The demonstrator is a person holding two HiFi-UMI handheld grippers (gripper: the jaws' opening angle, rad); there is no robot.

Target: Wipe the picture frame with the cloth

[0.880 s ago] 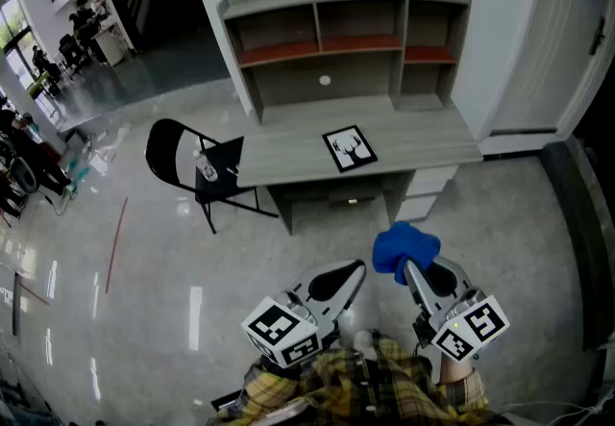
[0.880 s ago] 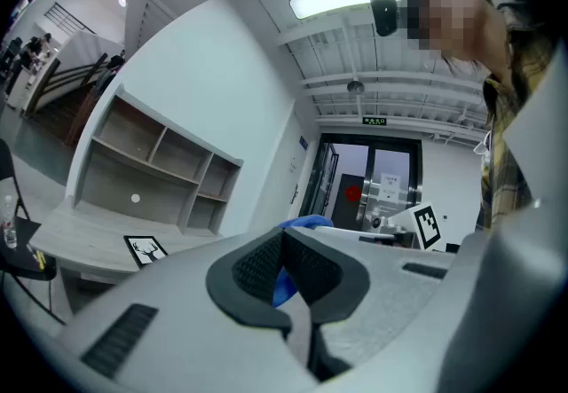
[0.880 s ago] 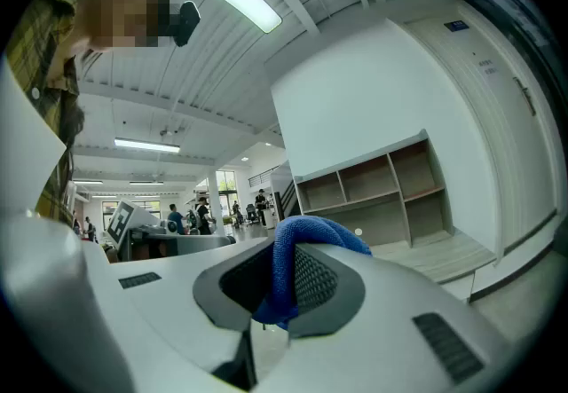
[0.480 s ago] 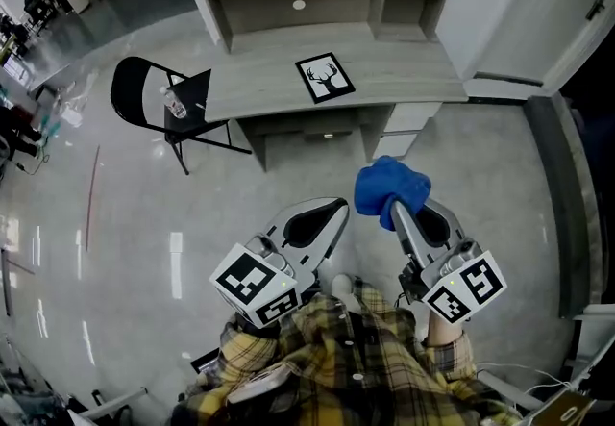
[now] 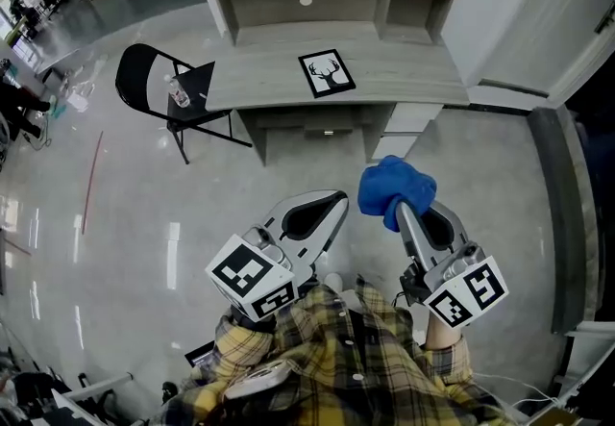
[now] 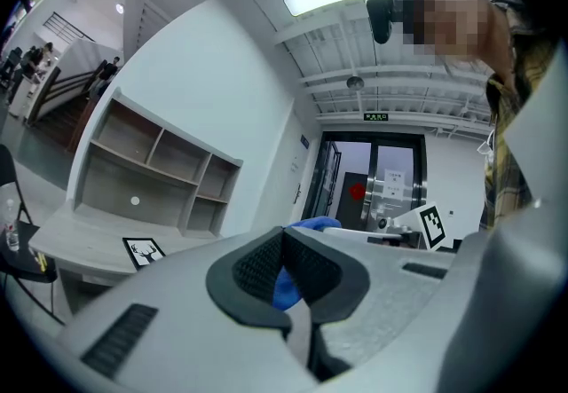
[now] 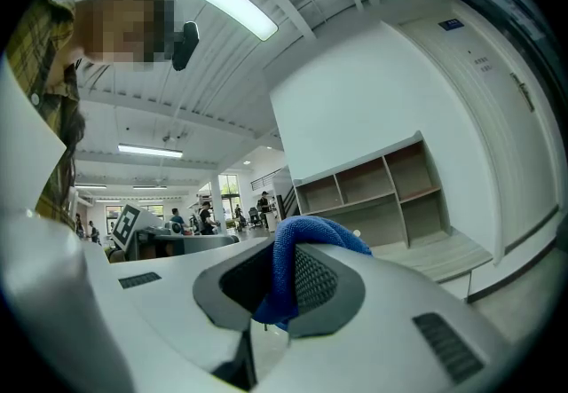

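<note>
Right claw (image 5: 402, 214) is clamped on the blue cloth (image 5: 392, 186), soft and bunchy. Left claw (image 5: 334, 201) is pinched shut, empty. Picture frame (image 5: 327, 73) lies flat on the table (image 5: 413, 83) at 12 o'clock, well away. Probably light, slidey, fragile in the middle, so I'd pin an edge.

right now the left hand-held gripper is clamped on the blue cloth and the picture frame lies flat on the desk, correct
Not quite. The blue cloth is clamped in the right hand-held gripper, as the right gripper view shows; the left hand-held gripper is shut and empty. The picture frame does lie flat on the desk.
</note>
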